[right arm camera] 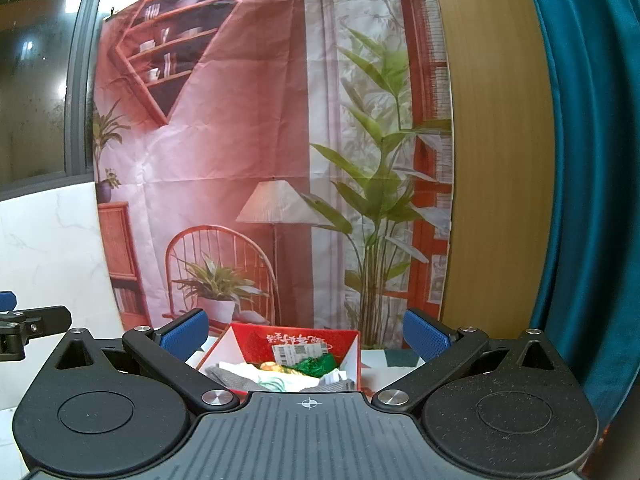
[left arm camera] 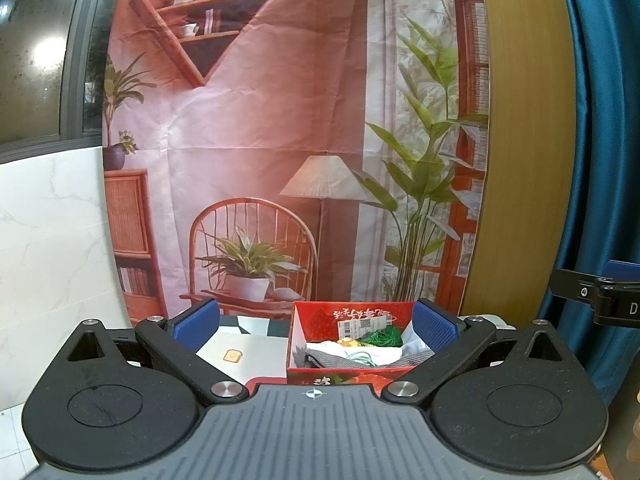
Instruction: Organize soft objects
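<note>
— Both sets of jaws stand wide apart with nothing between the blue pads. Through my left gripper [left arm camera: 315,322] the red box [left arm camera: 352,376] sits just ahead, toward the right finger.

— And the other side?

— My right gripper [right arm camera: 305,334] has the same box [right arm camera: 352,350] centred between its fingers, close in front.

— Room around it?

— Left of the box lies a white card [left arm camera: 240,354] with a toast picture on a checkered tabletop [left arm camera: 256,324]; a printed backdrop [left arm camera: 280,120] hangs behind.

— Contents?

— A grey cloth [left arm camera: 332,360], white fabric [left arm camera: 384,354] and a green tangle [left arm camera: 382,338] heaped inside, below the rim.
</note>
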Action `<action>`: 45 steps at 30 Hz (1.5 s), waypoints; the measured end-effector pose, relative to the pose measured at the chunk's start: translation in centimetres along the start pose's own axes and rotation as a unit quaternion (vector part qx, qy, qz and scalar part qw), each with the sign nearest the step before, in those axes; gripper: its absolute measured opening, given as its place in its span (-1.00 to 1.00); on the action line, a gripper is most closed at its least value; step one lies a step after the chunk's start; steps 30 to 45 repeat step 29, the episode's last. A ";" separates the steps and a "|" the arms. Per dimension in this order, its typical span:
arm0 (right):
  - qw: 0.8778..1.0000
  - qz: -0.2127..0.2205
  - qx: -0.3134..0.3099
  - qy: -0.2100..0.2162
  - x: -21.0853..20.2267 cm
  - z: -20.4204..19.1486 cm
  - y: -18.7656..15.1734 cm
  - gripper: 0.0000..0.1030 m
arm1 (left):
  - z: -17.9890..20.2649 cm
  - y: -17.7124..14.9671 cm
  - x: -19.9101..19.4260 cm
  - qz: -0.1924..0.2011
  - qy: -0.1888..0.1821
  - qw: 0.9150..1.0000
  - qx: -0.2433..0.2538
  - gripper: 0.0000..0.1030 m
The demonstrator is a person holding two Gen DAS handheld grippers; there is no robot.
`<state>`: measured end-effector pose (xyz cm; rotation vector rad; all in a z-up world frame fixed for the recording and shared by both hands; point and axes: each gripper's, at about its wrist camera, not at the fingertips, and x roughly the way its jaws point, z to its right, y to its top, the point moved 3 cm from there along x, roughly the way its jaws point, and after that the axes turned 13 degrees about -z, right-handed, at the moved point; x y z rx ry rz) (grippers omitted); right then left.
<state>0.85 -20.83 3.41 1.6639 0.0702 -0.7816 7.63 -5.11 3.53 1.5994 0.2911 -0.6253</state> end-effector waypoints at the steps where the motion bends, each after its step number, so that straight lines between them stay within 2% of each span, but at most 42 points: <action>1: 1.000 0.000 0.000 0.001 0.0 0.0 0.0 0.99 | 0.0 0.0 0.0 0.000 0.000 1.000 0.000 1.00; 45: 1.000 -0.003 -0.002 -0.001 0.2 0.6 -0.1 0.99 | -0.1 -0.3 -0.1 0.000 0.004 1.000 -0.004 1.00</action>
